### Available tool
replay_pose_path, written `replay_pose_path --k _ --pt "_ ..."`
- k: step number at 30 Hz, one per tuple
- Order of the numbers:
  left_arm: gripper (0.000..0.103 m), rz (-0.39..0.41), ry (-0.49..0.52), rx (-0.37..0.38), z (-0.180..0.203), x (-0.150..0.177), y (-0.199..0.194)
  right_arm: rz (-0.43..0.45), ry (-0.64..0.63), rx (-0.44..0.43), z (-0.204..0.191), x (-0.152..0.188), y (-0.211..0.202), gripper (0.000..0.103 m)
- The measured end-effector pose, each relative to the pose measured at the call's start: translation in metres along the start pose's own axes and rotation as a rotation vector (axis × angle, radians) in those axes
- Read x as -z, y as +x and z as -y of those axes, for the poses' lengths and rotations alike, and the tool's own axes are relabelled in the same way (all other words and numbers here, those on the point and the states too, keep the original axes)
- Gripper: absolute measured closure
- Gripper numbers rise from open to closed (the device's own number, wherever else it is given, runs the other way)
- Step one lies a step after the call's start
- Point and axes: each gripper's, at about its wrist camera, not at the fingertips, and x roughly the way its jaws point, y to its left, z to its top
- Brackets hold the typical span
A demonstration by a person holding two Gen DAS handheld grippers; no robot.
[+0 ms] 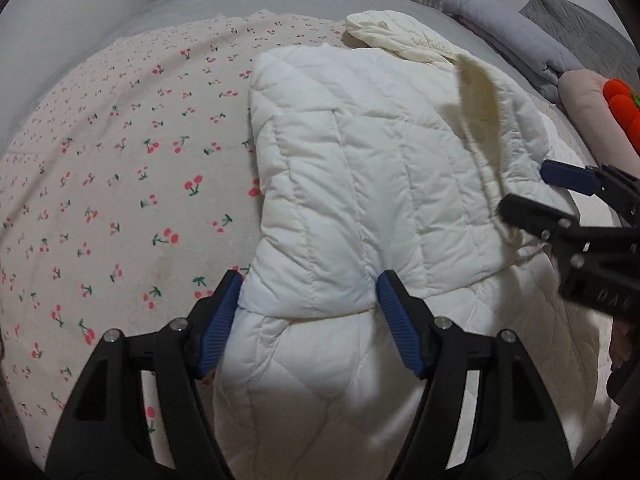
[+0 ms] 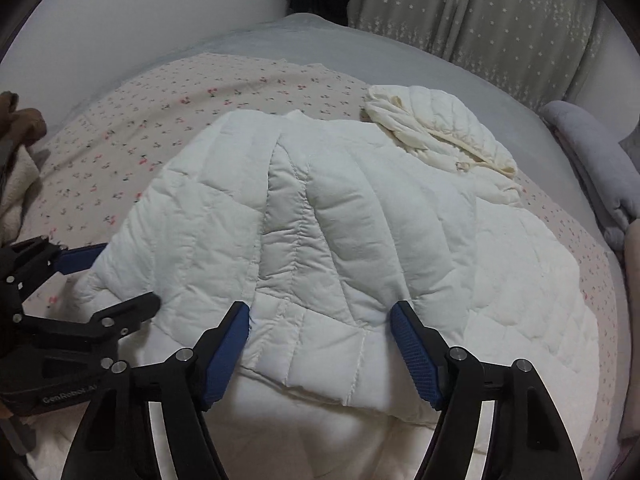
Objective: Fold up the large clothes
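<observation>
A white quilted jacket (image 1: pixel 360 184) is seen spread on a bed (image 1: pixel 120 184) covered with a cherry-print sheet, with its hood (image 2: pixel 444 136) lying crumpled toward 1 o'clock in the right wrist view. A folded part of the jacket is laid over the lower layer, and its near edge is reached by both tools. In the left wrist view, the left hand-held gripper (image 1: pixel 310 312) is held at 6 o'clock with its jaws set fairly wide; the folded edge of the jacket is placed between the blue pads (image 1: pixel 394 320), which appear to be touching the fabric at both sides, though whether it is actually squeezed cannot be told. In the right wrist view, the right hand-held gripper (image 2: pixel 320 340) is likewise seen at 6 o'clock, its jaws fairly wide, with a folded band of the jacket set between the pads and touched by them; a firm grip cannot be confirmed. Each tool is also caught in the other's view, the right one at 3 o'clock and the left one at 9 o'clock. A grey pillow (image 1: pixel 516 40) is seen at 2 o'clock beside the bed's edge, and star-patterned curtains (image 2: pixel 480 12) are hung behind at 1 o'clock.
</observation>
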Motion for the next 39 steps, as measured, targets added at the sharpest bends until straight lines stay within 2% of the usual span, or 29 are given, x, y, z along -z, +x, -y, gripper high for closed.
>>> replay_pose_path --k 3,7,9,11,14,17,23,25,27,29,30,31,32,33,37,39 --pt "0.03 0.019 -0.026 0.032 -0.006 0.005 0.0 -0.002 0.134 -0.018 0.053 0.013 -0.005 0.03" --pt "0.03 0.054 -0.011 0.03 -0.004 0.01 -0.001 -0.003 0.355 -0.068 0.13 0.042 -0.017 0.03" --pt "0.03 0.064 -0.002 0.021 -0.001 0.012 -0.002 0.019 0.493 -0.171 0.168 0.06 -0.024 0.03" --pt "0.03 0.068 0.001 0.012 0.0 0.013 -0.004 0.067 0.635 -0.332 0.201 0.079 -0.029 0.03" --pt "0.03 0.059 0.005 -0.001 0.001 0.011 -0.007 0.108 0.756 -0.47 0.227 0.096 -0.028 0.029" --pt "0.03 0.059 0.015 -0.021 0.003 0.009 -0.014 0.104 0.822 -0.519 0.24 0.102 -0.019 0.029" --pt "0.03 0.088 0.082 -0.061 0.009 0.003 -0.031 0.192 0.998 -0.684 0.27 0.119 -0.012 0.029" --pt "0.03 0.1 0.09 -0.068 0.009 -0.002 -0.036 0.212 1.045 -0.711 0.277 0.123 -0.01 0.029" --pt "0.03 0.108 0.086 -0.07 0.01 -0.007 -0.039 0.201 1.042 -0.71 0.277 0.123 -0.008 0.029" --pt "0.03 0.113 0.082 -0.07 0.014 -0.015 -0.039 0.169 0.987 -0.654 0.268 0.116 -0.007 0.029" --pt "0.03 0.115 0.08 -0.069 0.017 -0.019 -0.039 0.148 0.954 -0.604 0.262 0.111 -0.007 0.037" --pt "0.03 0.117 0.082 -0.065 0.021 -0.024 -0.04 0.118 0.899 -0.537 0.253 0.103 -0.005 0.048" --pt "0.03 0.123 0.089 -0.058 0.027 -0.029 -0.04 0.092 0.85 -0.491 0.246 0.097 -0.004 0.078" --pt "0.03 0.129 0.106 -0.051 0.034 -0.034 -0.041 0.072 0.803 -0.44 0.239 0.091 -0.005 0.092" --pt "0.03 0.179 0.178 -0.066 0.062 -0.053 -0.037 0.147 0.706 -0.323 0.221 0.082 -0.036 0.096" --pt "0.03 0.195 0.211 -0.062 0.074 -0.059 -0.029 0.162 0.676 -0.23 0.216 0.087 -0.046 0.096"
